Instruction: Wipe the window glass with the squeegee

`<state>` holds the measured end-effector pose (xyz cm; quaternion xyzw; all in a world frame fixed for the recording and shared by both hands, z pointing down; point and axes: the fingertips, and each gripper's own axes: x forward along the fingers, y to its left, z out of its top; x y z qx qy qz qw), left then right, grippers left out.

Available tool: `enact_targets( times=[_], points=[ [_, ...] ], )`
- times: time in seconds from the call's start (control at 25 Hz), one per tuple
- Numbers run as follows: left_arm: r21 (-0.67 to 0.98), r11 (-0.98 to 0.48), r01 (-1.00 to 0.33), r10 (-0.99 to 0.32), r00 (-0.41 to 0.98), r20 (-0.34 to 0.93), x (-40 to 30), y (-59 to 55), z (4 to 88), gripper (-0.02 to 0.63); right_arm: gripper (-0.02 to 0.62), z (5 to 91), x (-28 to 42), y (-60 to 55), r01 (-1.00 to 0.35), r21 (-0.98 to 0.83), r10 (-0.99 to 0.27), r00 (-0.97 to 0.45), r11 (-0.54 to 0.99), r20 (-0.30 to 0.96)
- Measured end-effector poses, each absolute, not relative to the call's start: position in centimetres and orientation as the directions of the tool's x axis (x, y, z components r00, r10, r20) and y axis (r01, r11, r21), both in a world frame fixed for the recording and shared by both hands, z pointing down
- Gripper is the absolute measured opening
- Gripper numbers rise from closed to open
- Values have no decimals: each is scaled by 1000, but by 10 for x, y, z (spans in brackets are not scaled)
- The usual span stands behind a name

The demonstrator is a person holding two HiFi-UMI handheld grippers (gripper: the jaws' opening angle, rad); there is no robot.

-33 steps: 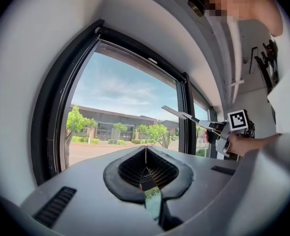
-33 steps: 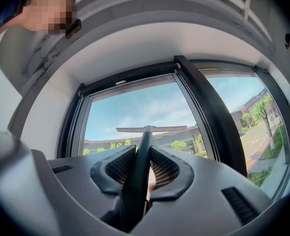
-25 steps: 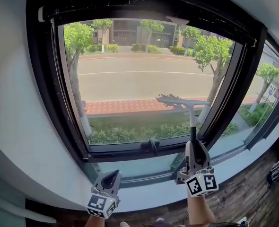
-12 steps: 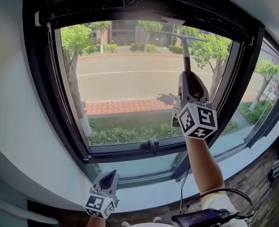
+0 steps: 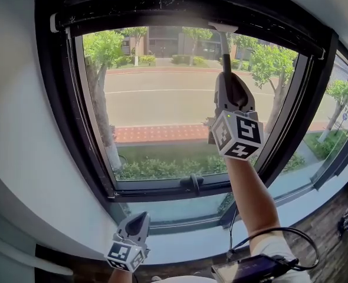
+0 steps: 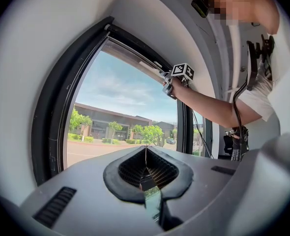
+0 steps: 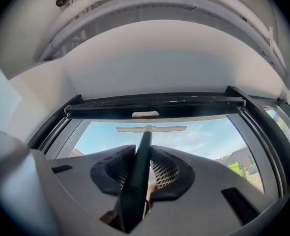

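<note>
The squeegee (image 5: 225,49) is standing upright against the window glass (image 5: 156,105), its blade lying level at the top of the pane, just under the black frame (image 5: 62,128). The right gripper (image 5: 228,81) is clamping the dark handle between its 2 jaws. The left gripper (image 5: 137,220) is hanging low by the white sill (image 5: 186,247), with its jaws pressed together on nothing.

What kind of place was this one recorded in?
Indoors, a room beside a street; home or office, I cannot tell. A large black-framed window looks onto a road and trees, with a white wall around it and wood flooring below.
</note>
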<state>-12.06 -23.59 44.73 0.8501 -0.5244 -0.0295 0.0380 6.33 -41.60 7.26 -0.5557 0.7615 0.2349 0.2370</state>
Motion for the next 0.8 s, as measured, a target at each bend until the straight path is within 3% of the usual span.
enact_targets(
  times=[0.8],
  points=[
    [133, -453, -881, -890, 457, -6, -123, -228, 454, 18, 100, 101, 63, -413, -960, 121, -766, -274, 251, -581]
  ],
)
